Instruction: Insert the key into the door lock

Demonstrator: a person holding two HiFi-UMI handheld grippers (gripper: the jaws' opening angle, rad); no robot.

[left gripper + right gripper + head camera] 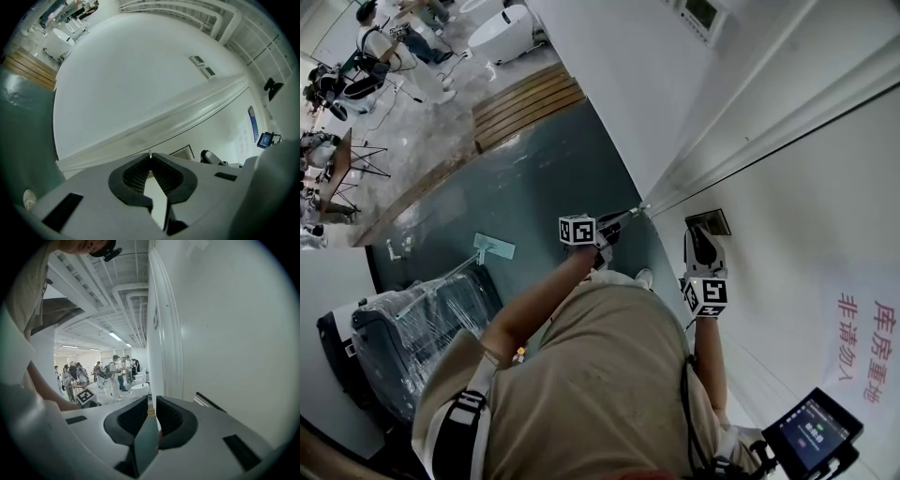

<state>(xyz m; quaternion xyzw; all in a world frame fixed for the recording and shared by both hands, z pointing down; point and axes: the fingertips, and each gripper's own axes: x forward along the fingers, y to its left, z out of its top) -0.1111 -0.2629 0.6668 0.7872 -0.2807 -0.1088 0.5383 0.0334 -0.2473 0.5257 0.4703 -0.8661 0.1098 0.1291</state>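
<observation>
While the key (pixel 630 214) is clenched in the left gripper (pixel 614 225), the approach to the lock plate (pixel 708 222) is judged in hand; insertion not yet begun
Key is held at the jaw tips, long axis in line with the jaws, tip aimed up-right at the edge of the door (pixel 797 216), left of the plate. Right gripper (pixel 699 239) is seen narrowly parted, empty, just below the plate. Next: tip to be shifted across, blade lined up with the keyhole, which cannot be made out
</observation>
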